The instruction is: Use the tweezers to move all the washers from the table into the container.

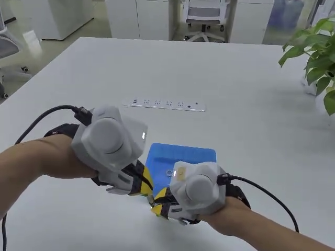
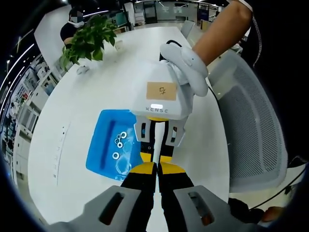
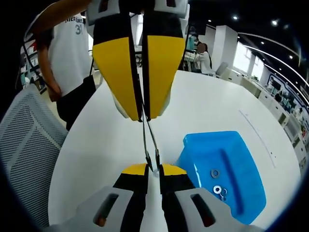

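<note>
The left gripper is holding the tweezers by one end, its jaws pressed almost together. The right gripper is facing it, its narrow-set jaws gripping the tweezers' tips. Just beside them, the blue container is sitting on the white table, with several washers lying inside.

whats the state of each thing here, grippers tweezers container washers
left gripper, jaws shut on the tweezers
right gripper, jaws shut on the tweezers' tips
tweezers, legs squeezed close, held between both grippers above the table
container, open-topped, flat on the table
washers, several lying loose inside the container
</note>
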Tool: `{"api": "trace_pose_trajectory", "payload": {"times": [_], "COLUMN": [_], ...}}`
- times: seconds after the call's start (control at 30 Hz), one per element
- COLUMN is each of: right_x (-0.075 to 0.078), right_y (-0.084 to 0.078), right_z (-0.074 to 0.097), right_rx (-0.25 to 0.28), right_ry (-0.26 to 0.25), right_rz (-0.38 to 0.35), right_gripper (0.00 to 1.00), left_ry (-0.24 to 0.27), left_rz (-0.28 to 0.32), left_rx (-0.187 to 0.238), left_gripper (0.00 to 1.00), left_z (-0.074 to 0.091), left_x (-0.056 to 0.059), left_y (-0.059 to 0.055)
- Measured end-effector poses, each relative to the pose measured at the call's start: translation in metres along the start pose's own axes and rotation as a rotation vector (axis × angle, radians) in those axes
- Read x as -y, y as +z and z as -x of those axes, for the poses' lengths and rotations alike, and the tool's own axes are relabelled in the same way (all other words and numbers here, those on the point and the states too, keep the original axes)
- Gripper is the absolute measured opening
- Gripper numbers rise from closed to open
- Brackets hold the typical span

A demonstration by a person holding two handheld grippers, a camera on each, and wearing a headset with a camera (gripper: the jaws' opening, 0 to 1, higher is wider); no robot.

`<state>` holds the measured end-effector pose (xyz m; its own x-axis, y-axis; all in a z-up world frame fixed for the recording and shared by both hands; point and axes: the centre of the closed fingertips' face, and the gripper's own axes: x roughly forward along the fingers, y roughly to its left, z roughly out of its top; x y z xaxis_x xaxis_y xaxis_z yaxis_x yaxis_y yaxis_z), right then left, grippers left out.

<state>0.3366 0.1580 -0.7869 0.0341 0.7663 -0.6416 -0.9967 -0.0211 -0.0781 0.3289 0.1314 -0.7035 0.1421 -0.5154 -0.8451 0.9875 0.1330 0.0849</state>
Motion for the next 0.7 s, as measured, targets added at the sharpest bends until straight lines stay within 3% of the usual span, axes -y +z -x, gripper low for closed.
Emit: {"api": "trace_pose_trajectory", "payload": {"times": [0.5, 0.7], "right_x": [0.002, 0.002], "right_y": [-0.011, -0.011], "right_z": [-0.012, -0.013], "right_rx": [-0.014, -0.007], "right_ry": [0.020, 0.025], "right_rz": [-0.033, -0.050], "right_gripper": [0.11, 0.10], "left_ry": [-0.015, -0.008], "left_rz": [0.015, 0.038], "left_rx": [-0.027, -0.015], "left_gripper": [0.05, 0.05], "left_z": [-0.011, -0.011], "left_x": [-0.004, -0.010], "left_y": [-0.013, -0.013]}}
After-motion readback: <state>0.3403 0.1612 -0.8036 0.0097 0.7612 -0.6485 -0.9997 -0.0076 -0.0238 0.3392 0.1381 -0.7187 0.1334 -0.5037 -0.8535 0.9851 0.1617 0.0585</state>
